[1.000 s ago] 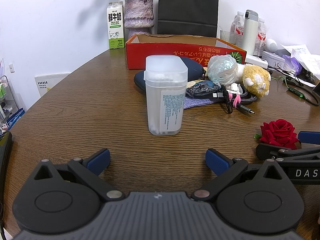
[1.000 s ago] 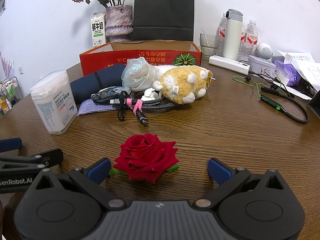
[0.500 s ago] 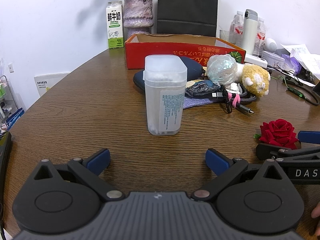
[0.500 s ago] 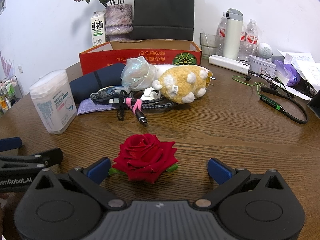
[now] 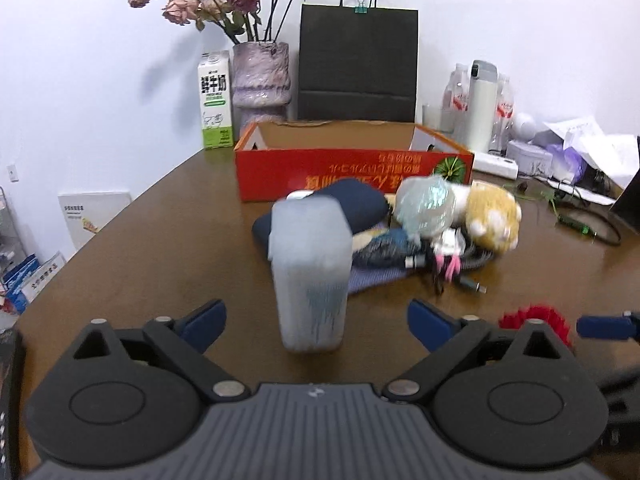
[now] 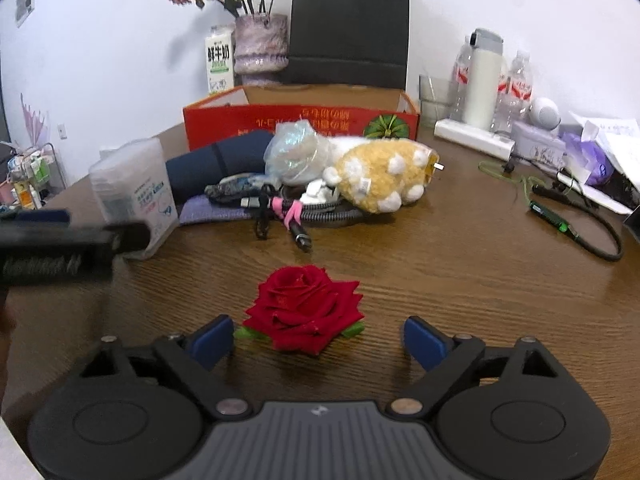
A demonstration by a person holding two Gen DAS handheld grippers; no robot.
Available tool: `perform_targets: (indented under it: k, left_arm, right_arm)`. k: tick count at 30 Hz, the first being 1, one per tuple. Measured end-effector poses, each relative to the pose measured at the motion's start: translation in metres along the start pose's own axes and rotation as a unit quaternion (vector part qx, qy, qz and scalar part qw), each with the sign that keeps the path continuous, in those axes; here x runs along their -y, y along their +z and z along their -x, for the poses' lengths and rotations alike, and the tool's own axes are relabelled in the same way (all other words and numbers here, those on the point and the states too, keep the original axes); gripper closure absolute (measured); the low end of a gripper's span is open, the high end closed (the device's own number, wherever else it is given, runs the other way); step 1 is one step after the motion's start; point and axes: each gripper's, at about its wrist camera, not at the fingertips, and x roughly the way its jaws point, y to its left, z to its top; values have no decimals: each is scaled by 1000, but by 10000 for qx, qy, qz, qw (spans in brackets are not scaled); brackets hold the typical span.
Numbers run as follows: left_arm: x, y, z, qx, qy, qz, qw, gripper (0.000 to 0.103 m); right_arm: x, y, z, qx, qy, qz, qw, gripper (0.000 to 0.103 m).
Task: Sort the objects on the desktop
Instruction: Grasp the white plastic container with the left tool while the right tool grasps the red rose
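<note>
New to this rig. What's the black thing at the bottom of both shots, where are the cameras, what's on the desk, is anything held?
No robot arm here: a person holds a handheld two-finger claw in each hand. Each has a fisheye camera looking forward along its fingers, so the black body at the bottom is the claw itself.

Left view: the left claw faces an upright translucent plastic container. Right view: the right claw faces a red rose lying on the wooden table.

Behind sit a yellow plush toy, bundled cables, a navy pouch and a red cardboard box.

Both claws have just been closing slightly, but they are open and nothing is held.
</note>
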Motion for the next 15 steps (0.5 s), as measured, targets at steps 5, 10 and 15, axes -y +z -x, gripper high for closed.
perform_targets:
  k: [5,10,15]
  left_arm:
    - [2,9,-21,-110,27,27,9999,25]
    - [-3,12,-37,-414,77,170,9990,61]
    - [-14,16,-22,-410,54,377,9984,62]
  right_arm:
    - [5,5,0,83,14,-96,9999,21]
    - [3,10,-13,-105,75,-62,9999,50]
    - [2,20,-8,108,239,-34,9997,56]
